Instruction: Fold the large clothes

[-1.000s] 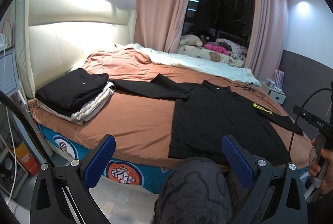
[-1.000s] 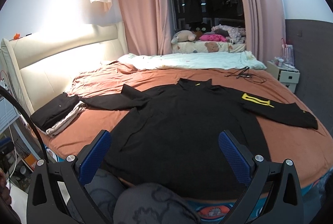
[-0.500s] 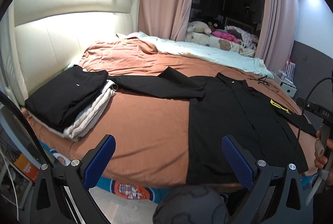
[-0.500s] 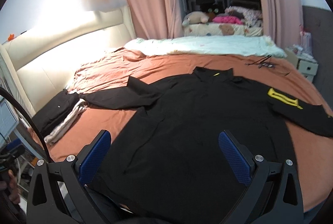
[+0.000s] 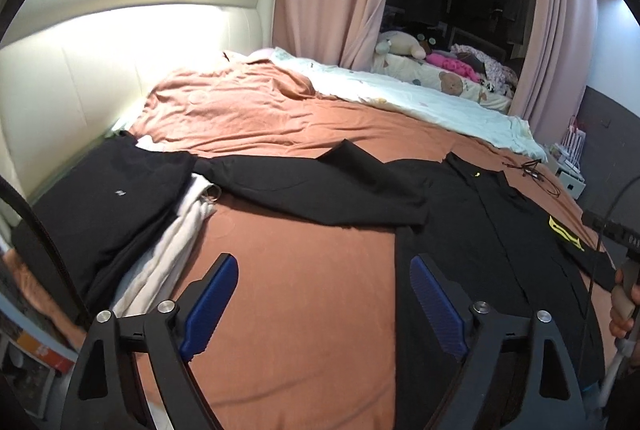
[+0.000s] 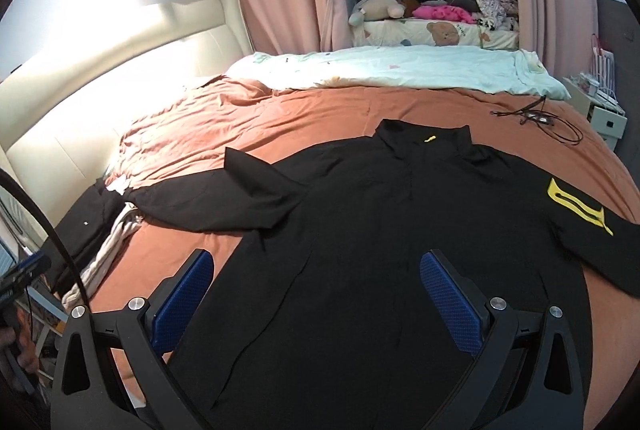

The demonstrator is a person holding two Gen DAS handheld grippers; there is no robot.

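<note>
A large black long-sleeved shirt (image 6: 384, 230) lies spread flat on the rust-coloured bed, collar away from me. It has a yellow patch (image 6: 578, 208) on its right sleeve. Its left sleeve (image 5: 320, 186) stretches toward the headboard. My left gripper (image 5: 324, 298) is open and empty, above the bare sheet just left of the shirt's side edge (image 5: 400, 270). My right gripper (image 6: 316, 294) is open and empty, low over the shirt's lower body.
A stack of folded clothes (image 5: 108, 214), black over white, sits at the bed's left edge by the cream headboard (image 5: 80, 82). A pale quilt (image 6: 400, 70) lies at the far side. A cable with glasses (image 6: 536, 116) lies beyond the shirt. A nightstand (image 6: 606, 116) stands at the right.
Both grippers have moved forward and down over the bed. The shirt and folded stack now look nearer and larger. Both stay open. The clothes have not moved.
</note>
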